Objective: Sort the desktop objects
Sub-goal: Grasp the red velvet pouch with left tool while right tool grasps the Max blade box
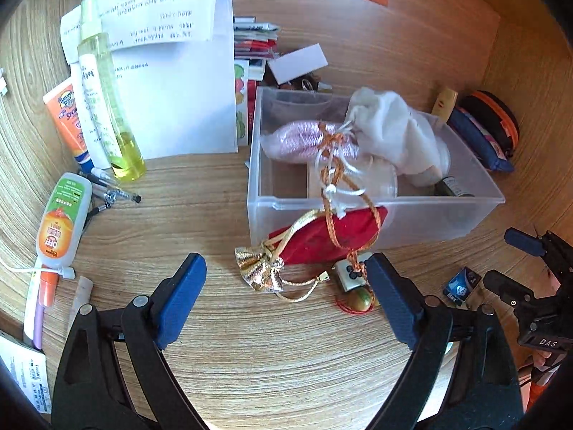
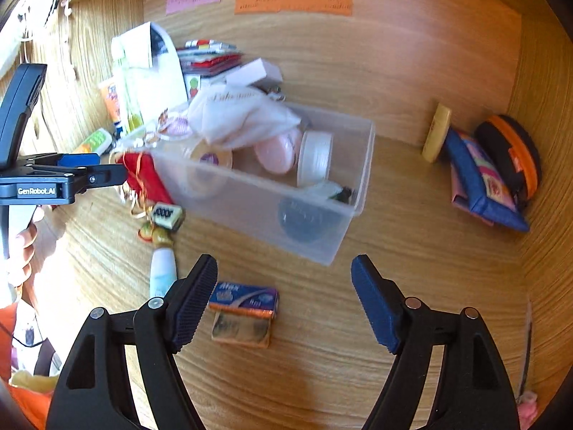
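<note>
Bare desk [image 1: 286, 358] lies open between and under the left tongs [image 1: 286, 288], whose jaws stand wide apart, holding nothing. Just ahead of them a red pouch [image 1: 322, 238] leans against the clear bin [image 1: 412, 215]. The right tongs [image 2: 284, 286] also gape empty; a small box [image 2: 243, 299] sits just beside their left finger [image 2: 195, 304], the bin ahead.

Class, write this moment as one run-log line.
left gripper: open, empty, facing red pouch | right gripper: open, empty, near staple box | clear bin: holds pouches, tape rolls
</note>
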{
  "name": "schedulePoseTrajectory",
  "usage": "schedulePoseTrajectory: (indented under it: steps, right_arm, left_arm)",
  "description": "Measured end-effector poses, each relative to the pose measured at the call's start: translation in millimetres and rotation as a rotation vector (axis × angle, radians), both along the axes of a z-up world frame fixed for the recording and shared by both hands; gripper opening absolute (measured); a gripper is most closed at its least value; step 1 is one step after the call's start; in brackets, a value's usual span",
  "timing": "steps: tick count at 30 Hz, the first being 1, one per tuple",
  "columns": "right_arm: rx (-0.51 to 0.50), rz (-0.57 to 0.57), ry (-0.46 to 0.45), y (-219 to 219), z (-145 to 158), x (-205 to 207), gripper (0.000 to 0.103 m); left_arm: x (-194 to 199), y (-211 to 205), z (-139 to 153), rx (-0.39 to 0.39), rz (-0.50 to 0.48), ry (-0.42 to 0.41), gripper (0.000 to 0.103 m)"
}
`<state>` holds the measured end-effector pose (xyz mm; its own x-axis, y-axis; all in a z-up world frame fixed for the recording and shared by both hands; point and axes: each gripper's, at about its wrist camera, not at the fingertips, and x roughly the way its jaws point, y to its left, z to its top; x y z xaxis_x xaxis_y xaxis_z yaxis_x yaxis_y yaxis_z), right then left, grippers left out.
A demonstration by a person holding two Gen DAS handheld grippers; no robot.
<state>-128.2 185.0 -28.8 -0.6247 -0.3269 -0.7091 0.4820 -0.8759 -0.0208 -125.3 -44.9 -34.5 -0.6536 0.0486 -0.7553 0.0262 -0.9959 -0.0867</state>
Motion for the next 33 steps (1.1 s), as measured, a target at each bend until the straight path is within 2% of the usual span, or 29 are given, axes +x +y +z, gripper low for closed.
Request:
schedulePoseTrajectory:
  steps: [5, 12, 19, 24, 28, 33]
  right_arm:
    - [0.002, 0.020, -0.053, -5.2, -13.3, -1.4, 0.075]
    - [0.023, 0.052, -0.068, -11.8, -18.5, -1.3, 0.075]
    - [0.027, 0.060, -0.095, -13.9, -25.2, -6.0, 0.075]
    - [0.028, 0.072, -0.120, -14.7, -28.8, -7.4, 0.074]
    - [0.026, 0.074, -0.132, -13.6, -31.8, -7.1, 0.072]
    - [0.034, 0.075, -0.114, -13.4, -30.4, -2.6, 0.054]
  left_arm:
    - [-12.3, 7.1, -16.9, 0.018, -0.006, -0.063, 0.092]
    - [-30.4, 6.3, -26.2, 0.090, 0.015, -0.108, 0.092]
    - [-36.3, -0.6, -29.2, 0.175, 0.060, -0.091, 0.092]
    - [-31.4, 3.2, -29.6, 0.130, 0.056, -0.057, 0.091]
    - [-23.3, 2.4, -25.5, 0.114, 0.051, -0.026, 0.081]
    - [-13.1, -0.2, -22.7, 0.082, 0.046, -0.013, 0.064]
